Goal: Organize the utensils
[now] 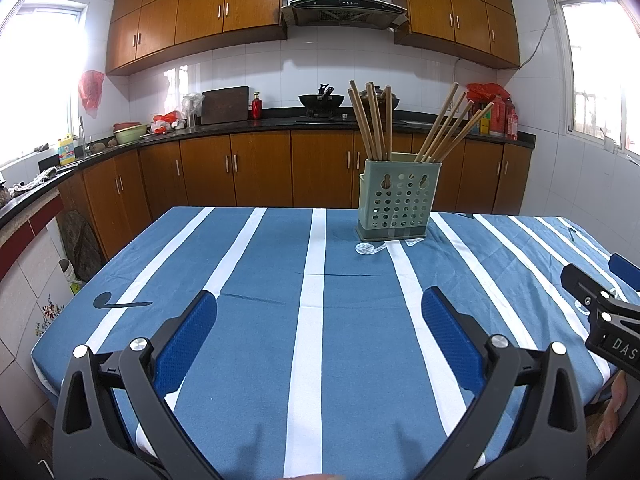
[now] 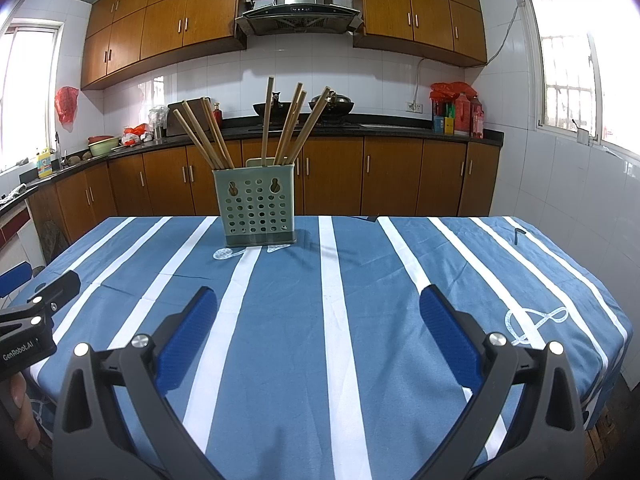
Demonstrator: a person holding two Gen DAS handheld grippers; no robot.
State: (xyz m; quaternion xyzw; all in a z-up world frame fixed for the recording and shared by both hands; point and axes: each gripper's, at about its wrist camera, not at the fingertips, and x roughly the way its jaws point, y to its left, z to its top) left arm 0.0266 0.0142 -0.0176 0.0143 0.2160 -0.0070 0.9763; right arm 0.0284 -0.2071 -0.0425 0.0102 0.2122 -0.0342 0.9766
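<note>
Nearest the lens, the left gripper [image 1: 319, 312] hung with fingers spread and empty above the striped tablecloth [image 1: 256, 344]; the right gripper [image 2: 318, 310] was likewise parted and bare. Well beyond both, chopsticks [image 2: 280, 128] fanned loosely from the green holder [image 2: 256, 204], so a careless reach would probably tip it.

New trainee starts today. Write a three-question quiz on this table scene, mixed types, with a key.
1. True or false: the left gripper holds a chopstick.
2. The chopsticks stand in: A) a green perforated holder B) a glass jar C) a wok.
3. Fill in: the holder stands on a blue cloth with ____ stripes.

Key: 1 false, both it and the right gripper are open and empty; 2 A; 3 white.
</note>
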